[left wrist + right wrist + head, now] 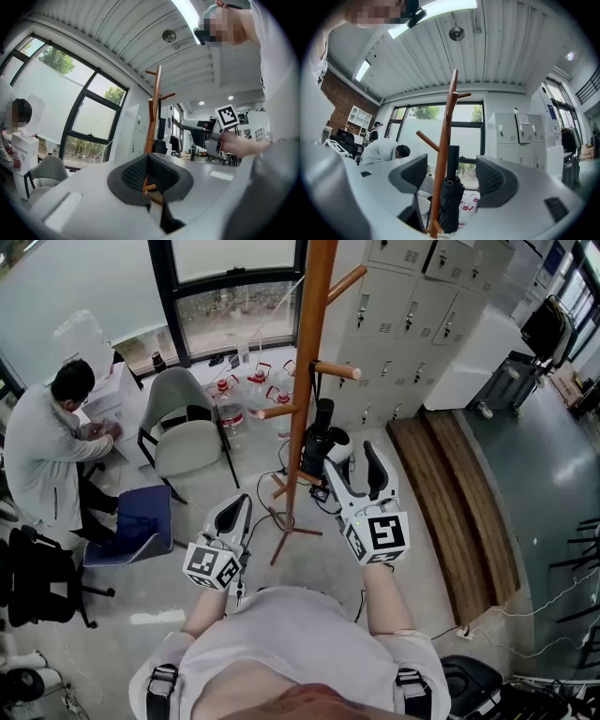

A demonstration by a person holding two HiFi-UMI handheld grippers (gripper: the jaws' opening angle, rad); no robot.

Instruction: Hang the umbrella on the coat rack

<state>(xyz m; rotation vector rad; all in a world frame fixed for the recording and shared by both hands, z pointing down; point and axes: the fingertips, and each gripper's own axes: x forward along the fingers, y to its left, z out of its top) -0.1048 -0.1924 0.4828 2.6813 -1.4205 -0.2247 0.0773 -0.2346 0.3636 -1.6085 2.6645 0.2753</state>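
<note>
Umbrella [450, 199] on coat rack [307, 381], right tongs [354, 456] spread

The left tongs [232, 509] and right tongs [360, 466] are pale grey with black ribbed pads [496, 180]. Behind each sits a white marker cube [380, 536]. The person wears a white short-sleeved shirt [291, 634] and black shoulder straps [161, 692].

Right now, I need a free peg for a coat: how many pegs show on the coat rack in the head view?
3: upper right peg, middle right peg, lower left peg. Others may hide above the frame.
</note>
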